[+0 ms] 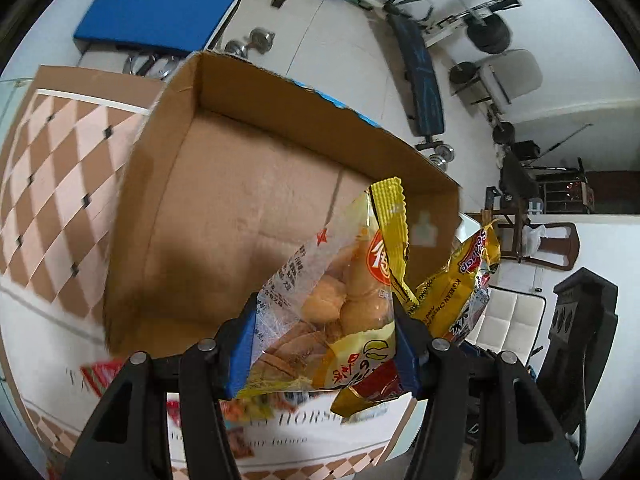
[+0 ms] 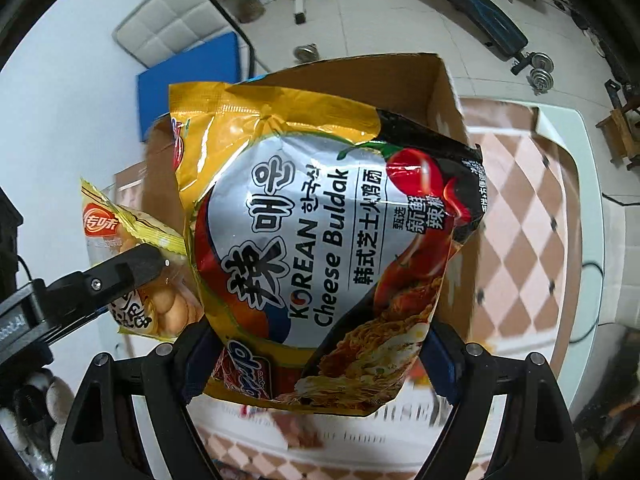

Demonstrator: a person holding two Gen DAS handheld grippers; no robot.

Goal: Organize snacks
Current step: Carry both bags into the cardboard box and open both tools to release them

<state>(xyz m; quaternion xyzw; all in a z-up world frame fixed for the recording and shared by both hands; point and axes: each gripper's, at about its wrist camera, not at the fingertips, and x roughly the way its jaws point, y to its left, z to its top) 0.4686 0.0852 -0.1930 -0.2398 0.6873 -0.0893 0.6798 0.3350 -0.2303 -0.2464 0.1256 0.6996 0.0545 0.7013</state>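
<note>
In the left wrist view, the left gripper (image 1: 324, 344) at lower centre is clenched on a clear-and-yellow plastic packet of round biscuits (image 1: 340, 300), its blue pads against both sides of the packet; behind it, filling the middle of the frame, lies an open brown cardboard box (image 1: 248, 200) with a bare floor, resting on a checked brown-and-pink tablecloth (image 1: 52, 184). In the right wrist view, the right gripper (image 2: 316, 356) at the bottom grasps a large yellow-and-silver foil noodle packet (image 2: 320, 240) printed "Korean Cheese Buldak", held above the same box; the biscuit packet shows at left centre, just beside it.
</note>
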